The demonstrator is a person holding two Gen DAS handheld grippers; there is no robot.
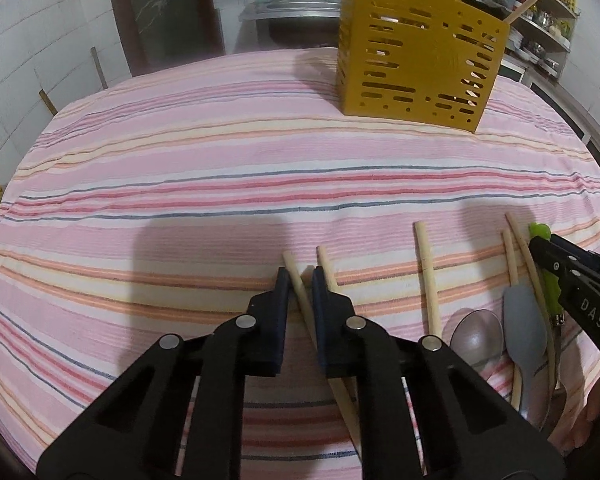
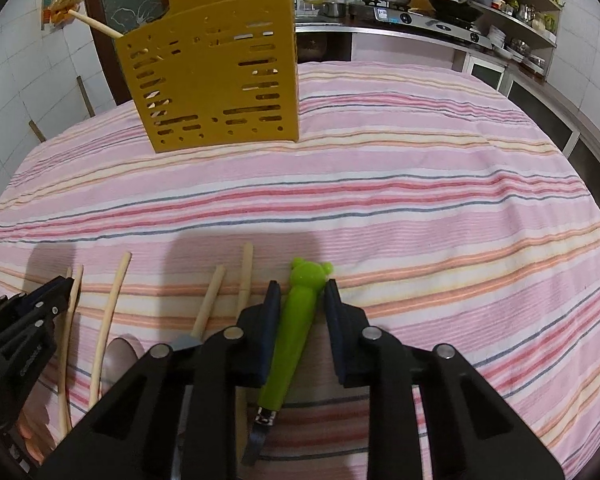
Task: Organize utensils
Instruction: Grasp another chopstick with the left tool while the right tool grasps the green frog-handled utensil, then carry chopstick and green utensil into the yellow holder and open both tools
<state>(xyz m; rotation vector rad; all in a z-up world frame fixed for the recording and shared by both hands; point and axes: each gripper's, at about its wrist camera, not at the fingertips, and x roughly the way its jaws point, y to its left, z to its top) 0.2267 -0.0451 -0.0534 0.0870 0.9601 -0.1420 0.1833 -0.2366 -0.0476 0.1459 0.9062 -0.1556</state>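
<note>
In the left wrist view, the white letters "DAS" stood on the black body of the right hand-held gripper (image 1: pixel 540 246), at about four o'clock in the picture. In the right wrist view, the left hand-held gripper (image 2: pixel 66 280) at about eight o'clock bore raised lettering on its black body, too small and blurred to read. No other text was legible.

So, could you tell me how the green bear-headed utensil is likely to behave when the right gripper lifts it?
The green bear-headed utensil looks like smooth, stiff plastic, so it might slip. Its handle tapers toward the metal end, so the right gripper may slide along it. Gripped near the head, the far end could swing down.
</note>
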